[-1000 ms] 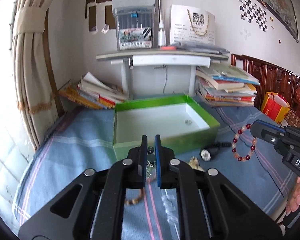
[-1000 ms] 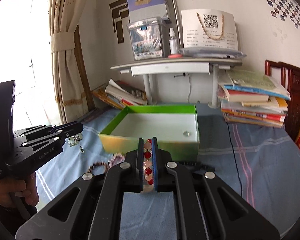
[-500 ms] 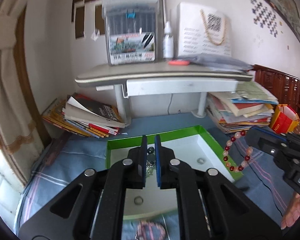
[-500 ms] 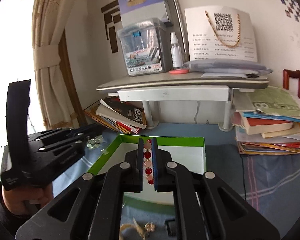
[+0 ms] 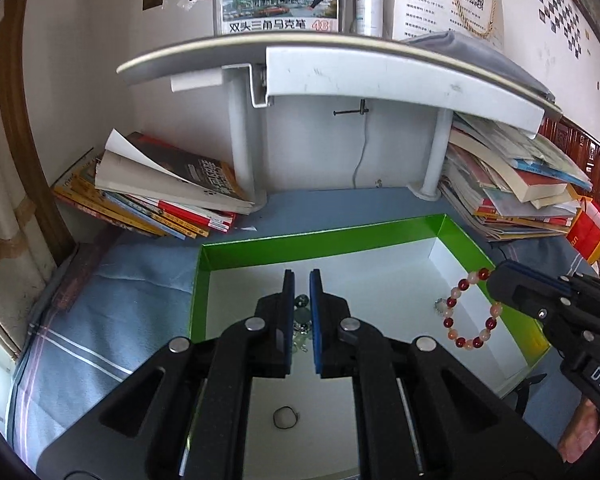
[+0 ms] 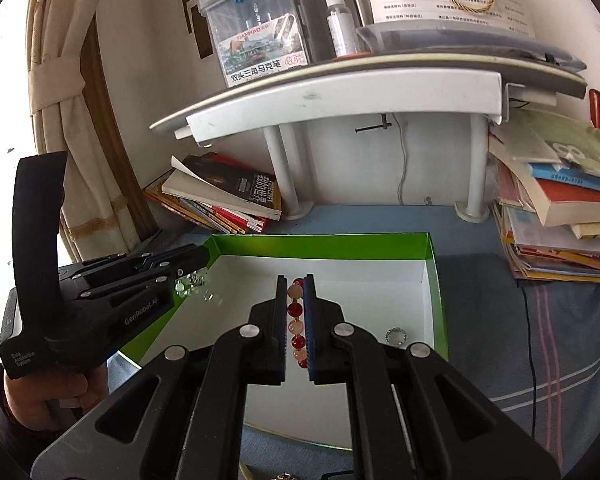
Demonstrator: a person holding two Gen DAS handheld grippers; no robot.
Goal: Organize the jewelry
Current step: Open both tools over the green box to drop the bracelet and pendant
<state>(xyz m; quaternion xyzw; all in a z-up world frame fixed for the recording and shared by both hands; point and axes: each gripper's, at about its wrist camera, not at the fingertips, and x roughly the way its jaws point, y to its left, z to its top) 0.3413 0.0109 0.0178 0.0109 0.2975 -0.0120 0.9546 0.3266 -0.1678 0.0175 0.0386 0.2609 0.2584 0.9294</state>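
Observation:
A green box with a white inside (image 5: 320, 240) (image 6: 436, 280) lies open on the blue cloth. My left gripper (image 5: 302, 280) is shut on a pale green bead piece with silver links (image 5: 302, 320), held over the box; it dangles from the tips in the right wrist view (image 6: 192, 286). My right gripper (image 6: 296, 284) is shut on a red and pink bead bracelet (image 6: 296, 320), which hangs over the box's right side (image 5: 468, 308). A thin dark ring (image 5: 285, 428) and a silver ring (image 6: 396, 336) (image 5: 440, 304) lie on the box floor.
A grey shelf on legs (image 5: 340, 60) stands behind the box, close above it. Book piles lie at the left (image 5: 160, 200) and right (image 5: 520, 192). More jewelry shows at the near edge under my right gripper (image 6: 284, 476). A curtain (image 6: 72, 120) hangs at the left.
Both grippers moved forward from in front of the box to over its inside, each carrying its piece. The box and shelf now appear much closer.

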